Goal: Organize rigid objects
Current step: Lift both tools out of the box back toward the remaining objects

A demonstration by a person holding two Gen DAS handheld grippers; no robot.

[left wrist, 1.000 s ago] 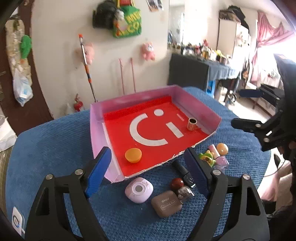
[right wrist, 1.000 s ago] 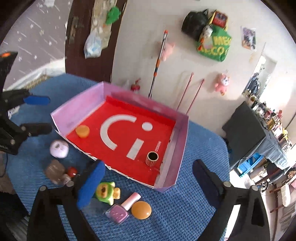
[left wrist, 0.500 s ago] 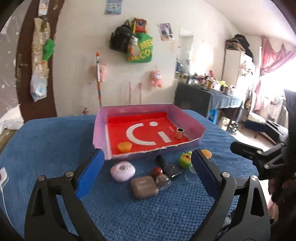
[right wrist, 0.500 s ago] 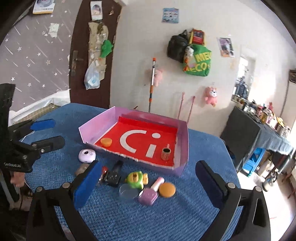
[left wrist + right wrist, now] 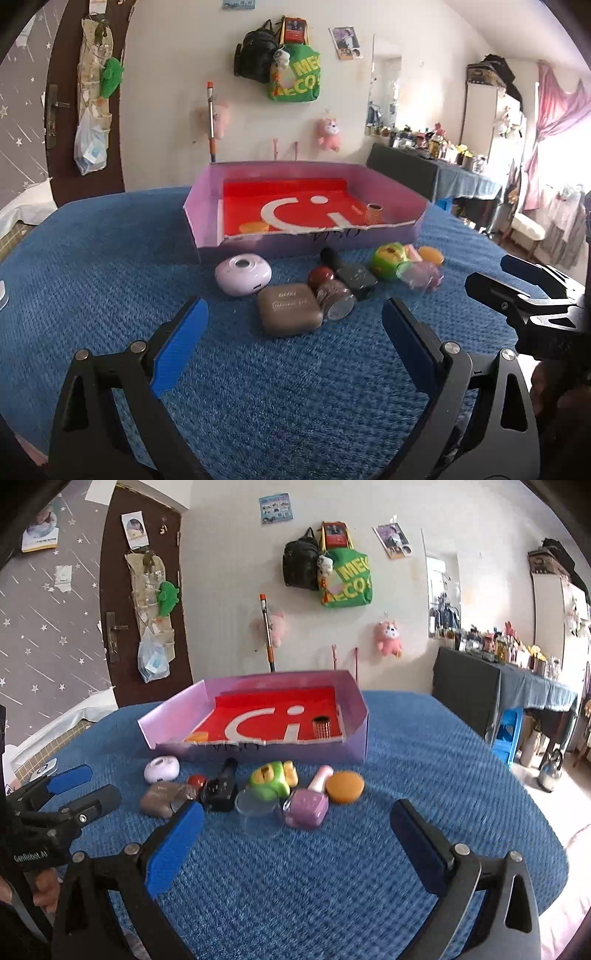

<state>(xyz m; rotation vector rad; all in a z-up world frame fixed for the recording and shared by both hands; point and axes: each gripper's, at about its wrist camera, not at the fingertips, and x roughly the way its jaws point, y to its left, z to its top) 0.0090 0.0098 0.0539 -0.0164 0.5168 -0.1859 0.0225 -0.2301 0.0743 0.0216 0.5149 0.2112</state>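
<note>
A shallow pink box with a red floor (image 5: 207,206) (image 5: 354,701) stands on a round blue-covered table. Inside lie an orange disc (image 5: 255,227) and a small gold-patterned cylinder (image 5: 373,213) (image 5: 321,728). In front of it lie a lilac round case (image 5: 243,274) (image 5: 161,769), a brown case (image 5: 289,314), a red-capped bottle (image 5: 330,290), a black bottle (image 5: 349,271) (image 5: 221,788), a green toy (image 5: 387,260) (image 5: 269,779), a purple nail polish bottle (image 5: 308,801), a clear lid (image 5: 256,805) and an orange disc (image 5: 344,786). My left gripper (image 5: 291,339) is open and empty, just short of the brown case. My right gripper (image 5: 295,834) is open and empty, near the purple bottle.
The table edge curves away on the right (image 5: 546,834). A dark cluttered side table (image 5: 498,686) and a blue stool (image 5: 511,731) stand beyond it. The wall behind holds bags and plush toys. A white object (image 5: 44,770) lies at the table's left edge.
Both grippers have dropped low and pulled back toward the near edge of the table, now looking level across the objects. Both stayed open. No object moved.
</note>
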